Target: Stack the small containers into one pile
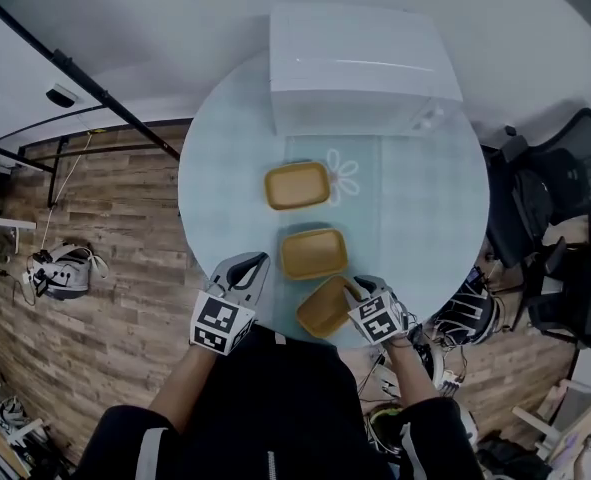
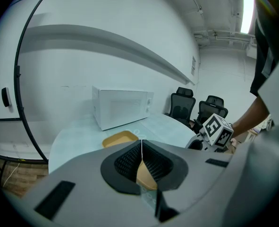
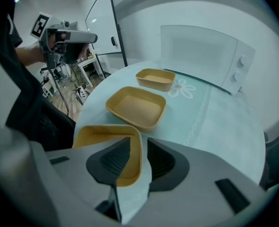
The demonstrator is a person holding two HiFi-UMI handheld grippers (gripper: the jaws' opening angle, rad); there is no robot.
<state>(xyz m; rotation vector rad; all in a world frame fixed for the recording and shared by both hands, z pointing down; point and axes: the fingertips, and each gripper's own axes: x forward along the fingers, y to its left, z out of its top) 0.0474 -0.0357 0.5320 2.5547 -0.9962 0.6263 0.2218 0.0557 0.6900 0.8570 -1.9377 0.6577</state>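
Three shallow yellow containers lie in a row on the round glass table (image 1: pixel 425 208): a far one (image 1: pixel 297 185), a middle one (image 1: pixel 313 253) and a near one (image 1: pixel 325 308) turned at an angle by the front edge. My right gripper (image 1: pixel 358 288) straddles the near container's (image 3: pixel 106 138) right wall, one jaw inside and one outside. A thin gap shows at the outer pad, so the right gripper (image 3: pixel 138 157) is open. My left gripper (image 1: pixel 253 263) hovers at the table's near-left edge. In its own view, the left gripper (image 2: pixel 141 160) is shut on nothing.
A white microwave (image 1: pixel 360 68) stands at the back of the table, beyond the far container (image 3: pixel 155 78). Black office chairs (image 1: pixel 555 218) stand to the right of the table. The floor around is wood planks, with a black pole at the left.
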